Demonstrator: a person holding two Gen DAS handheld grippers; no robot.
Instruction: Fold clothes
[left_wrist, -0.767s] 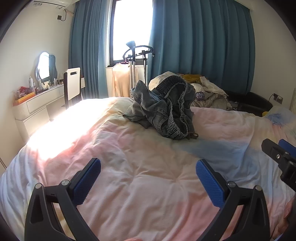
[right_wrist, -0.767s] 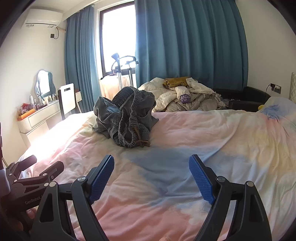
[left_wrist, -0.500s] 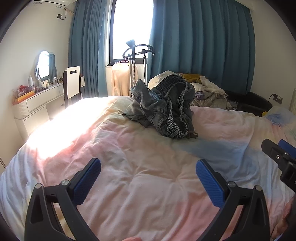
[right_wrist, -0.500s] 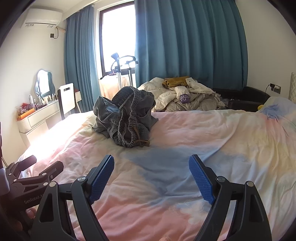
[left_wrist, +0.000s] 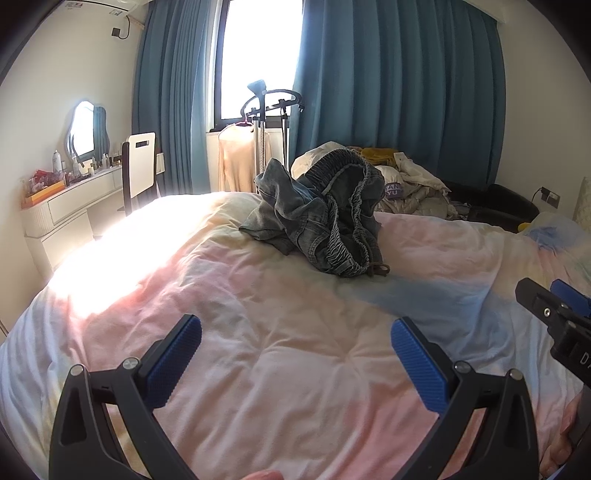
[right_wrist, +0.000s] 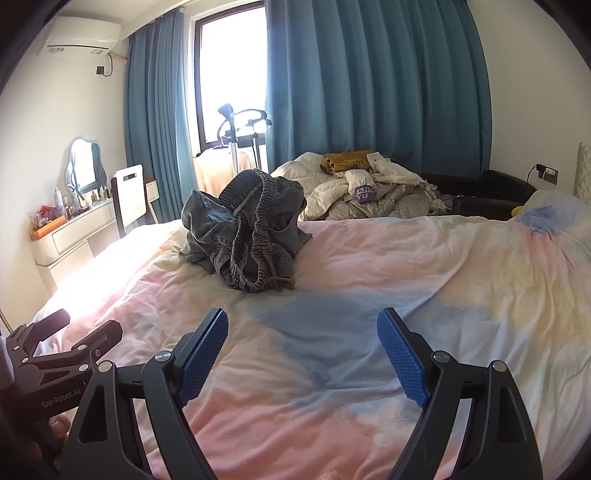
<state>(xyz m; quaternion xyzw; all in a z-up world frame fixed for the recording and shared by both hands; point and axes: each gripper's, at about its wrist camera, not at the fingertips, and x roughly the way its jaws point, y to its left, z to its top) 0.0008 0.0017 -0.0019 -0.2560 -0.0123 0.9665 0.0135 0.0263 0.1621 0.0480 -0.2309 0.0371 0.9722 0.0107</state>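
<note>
While the left gripper (left_wrist: 295, 341) hangs over the near edge of the bed (left_wrist: 258, 369) with its blue pads spread wide and nothing between them, the right gripper (right_wrist: 302, 334) hovers just beside it, jaws likewise apart and empty. A crumpled pair of grey jeans (right_wrist: 245, 236) sits in a heap near the far edge of the bed, well apart from both grippers. Behind it lies a pile of pale laundry (right_wrist: 373, 197).
</note>
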